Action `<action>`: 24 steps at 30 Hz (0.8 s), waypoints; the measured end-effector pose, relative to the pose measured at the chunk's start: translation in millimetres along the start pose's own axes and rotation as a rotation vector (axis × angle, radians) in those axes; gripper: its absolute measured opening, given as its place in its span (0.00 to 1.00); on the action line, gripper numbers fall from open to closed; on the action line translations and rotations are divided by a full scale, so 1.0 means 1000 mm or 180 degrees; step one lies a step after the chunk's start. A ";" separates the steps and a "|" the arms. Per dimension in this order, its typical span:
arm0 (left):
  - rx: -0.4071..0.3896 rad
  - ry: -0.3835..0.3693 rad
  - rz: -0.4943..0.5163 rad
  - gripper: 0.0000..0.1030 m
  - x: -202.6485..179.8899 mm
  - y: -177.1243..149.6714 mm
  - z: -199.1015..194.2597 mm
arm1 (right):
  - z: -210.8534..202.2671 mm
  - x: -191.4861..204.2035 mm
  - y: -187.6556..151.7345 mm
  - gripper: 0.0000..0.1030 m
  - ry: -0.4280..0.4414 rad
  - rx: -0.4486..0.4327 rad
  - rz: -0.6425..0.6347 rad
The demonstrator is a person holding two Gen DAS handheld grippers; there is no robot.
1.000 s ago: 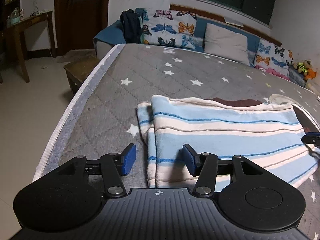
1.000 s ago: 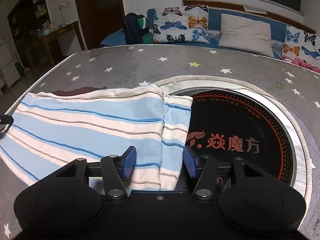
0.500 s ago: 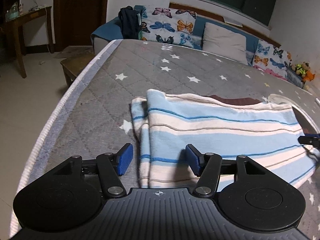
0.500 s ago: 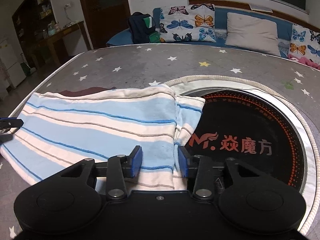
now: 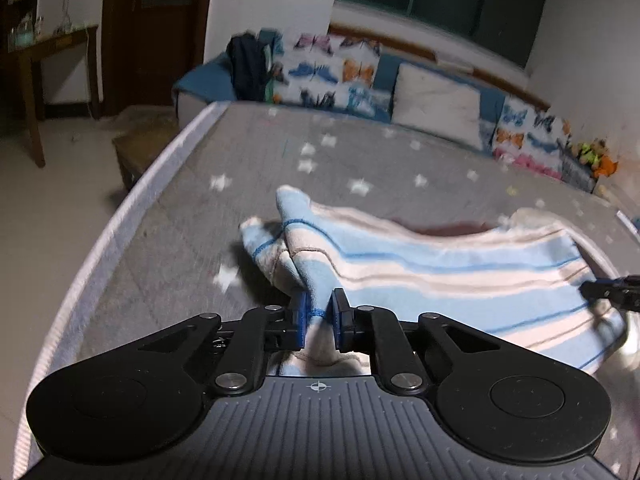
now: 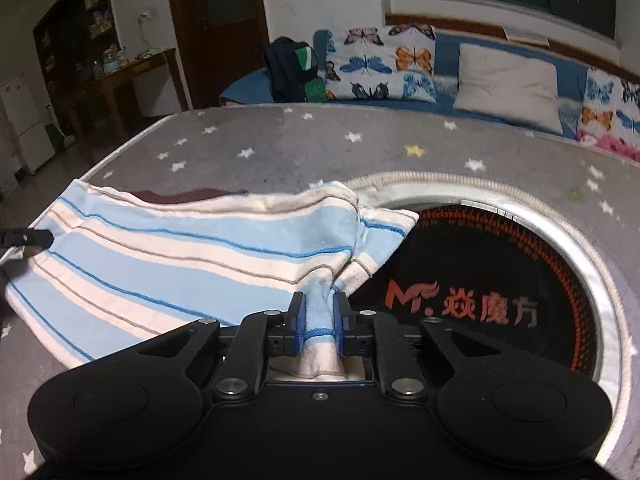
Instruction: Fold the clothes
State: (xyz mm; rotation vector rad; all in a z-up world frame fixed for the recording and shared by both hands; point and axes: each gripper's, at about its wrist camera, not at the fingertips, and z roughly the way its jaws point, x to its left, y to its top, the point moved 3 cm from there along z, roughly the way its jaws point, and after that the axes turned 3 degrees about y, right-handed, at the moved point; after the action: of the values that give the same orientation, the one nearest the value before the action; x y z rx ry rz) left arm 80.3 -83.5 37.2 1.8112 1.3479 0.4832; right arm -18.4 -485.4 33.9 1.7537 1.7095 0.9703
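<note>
Low wrist views, shared garment point(image 5: 440, 264)

Both tongs look alike: the left tongs point(image 5: 319, 313) and right tongs point(image 6: 319, 323) have matte black linkage arms, silver pivot screws, blue pads, round black side discs and ribbed grey housings.

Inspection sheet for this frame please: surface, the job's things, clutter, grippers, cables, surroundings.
Surface: grey star-print mattress cover, with a round black induction cooktop set into it.
Job's things: blue-and-white striped garment, partly folded, its near edge bunched and lifted at both ends; one corner overlaps the cooktop. A maroon cloth shows from under its far edge.
Clutter: nothing else seen on the cover.
Grippers: left gripper shut on the garment's left end; right gripper shut on its right end.
Cables: nothing seen.
Surroundings: butterfly cushions, plain cushion, dark bag, wooden desk, window.
</note>
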 end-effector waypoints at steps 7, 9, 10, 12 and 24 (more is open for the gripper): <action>-0.0267 -0.0206 0.0093 0.10 -0.027 0.030 -0.005 | -0.014 0.016 0.029 0.13 -0.0014 -0.0188 -0.0219; -0.0298 -0.0216 0.0130 0.10 -0.034 0.036 -0.002 | -0.017 0.021 0.037 0.12 -0.0023 -0.0241 -0.0290; -0.0311 -0.0234 0.0130 0.10 -0.036 0.039 -0.003 | -0.018 0.023 0.042 0.12 -0.0032 -0.0273 -0.0326; -0.0354 -0.0252 0.0111 0.10 -0.041 0.046 -0.001 | -0.019 0.027 0.052 0.11 -0.0048 -0.0336 -0.0399; -0.0638 -0.0145 0.0096 0.10 -0.054 0.100 0.013 | 0.010 0.021 0.097 0.11 -0.0224 -0.0505 -0.0504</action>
State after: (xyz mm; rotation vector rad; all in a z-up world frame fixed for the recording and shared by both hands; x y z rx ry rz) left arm 131.7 -148.6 116.1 1.6701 1.1984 0.5688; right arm 49.7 -472.0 105.2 1.5100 1.6515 0.9357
